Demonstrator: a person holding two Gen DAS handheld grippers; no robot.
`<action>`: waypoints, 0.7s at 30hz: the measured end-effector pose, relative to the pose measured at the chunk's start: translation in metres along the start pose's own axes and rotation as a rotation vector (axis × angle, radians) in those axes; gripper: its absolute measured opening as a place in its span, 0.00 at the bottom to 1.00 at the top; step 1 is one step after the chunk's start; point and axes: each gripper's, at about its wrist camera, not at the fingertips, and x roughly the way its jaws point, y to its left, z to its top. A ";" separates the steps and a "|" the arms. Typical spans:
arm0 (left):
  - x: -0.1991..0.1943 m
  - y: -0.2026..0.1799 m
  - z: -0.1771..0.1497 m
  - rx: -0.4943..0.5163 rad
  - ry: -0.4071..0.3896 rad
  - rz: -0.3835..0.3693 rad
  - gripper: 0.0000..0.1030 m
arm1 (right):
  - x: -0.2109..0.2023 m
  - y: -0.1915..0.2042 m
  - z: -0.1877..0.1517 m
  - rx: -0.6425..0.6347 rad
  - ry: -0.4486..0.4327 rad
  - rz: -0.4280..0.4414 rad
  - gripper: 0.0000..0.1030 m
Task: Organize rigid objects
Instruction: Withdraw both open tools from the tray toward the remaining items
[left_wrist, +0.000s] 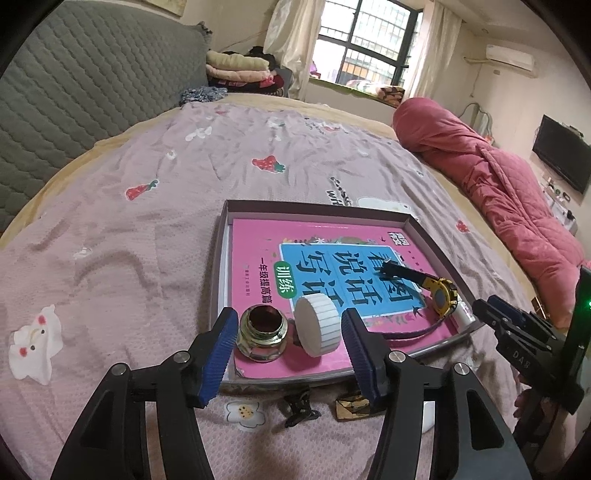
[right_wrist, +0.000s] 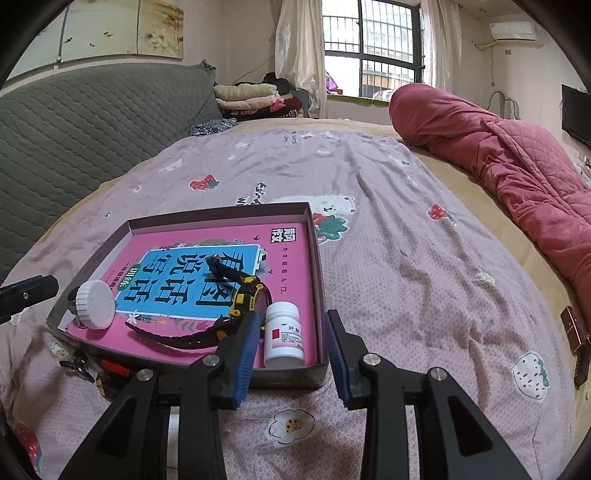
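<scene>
- Pink book (left_wrist: 321, 280) lies flat in the shallow box (left_wrist: 221, 258) on the bed (left_wrist: 147, 221), and the small hard things sit on top of it.
- My left tool (left_wrist: 288, 332) has its jaws apart, with the open glass jar (left_wrist: 261, 334) and the white ribbed cap (left_wrist: 318, 325) between the blue pads; neither pad presses on them, so I judge both are set down and let go.
- My right tool (right_wrist: 291, 350) is also parted. The white pill bottle (right_wrist: 283, 335) stands upright in the near right corner of the box, between the pads and free of them.
- The yellow and black watch (right_wrist: 247, 295) lies on the book just beside that bottle, strap curling along the near edge.
- As I read it, the step in hand is release: these pieces are in the box and both tools need to draw back clear without knocking the bottle or rolling the cap.
- Not yet in the box: a black clip (left_wrist: 299, 406) and a small dark, gold-patterned box (left_wrist: 352, 404) on the bed just under my left tool. One of them looks like the next pick, calling for a low reach and a narrow grip.
- Writing: large black Chinese characters on the book's blue panel, a green badge beside them; I cannot read them with confidence. The bottle label has a red square and small print, too fine to read.
</scene>
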 end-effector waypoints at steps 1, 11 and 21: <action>-0.001 -0.001 -0.001 0.002 0.000 0.000 0.58 | -0.001 0.000 0.000 0.001 -0.005 0.003 0.35; -0.012 -0.001 -0.003 0.016 -0.007 -0.002 0.58 | -0.016 0.005 0.000 -0.033 -0.040 0.032 0.35; -0.026 0.007 -0.004 0.004 -0.009 0.012 0.58 | -0.031 0.017 -0.004 -0.093 -0.056 0.084 0.35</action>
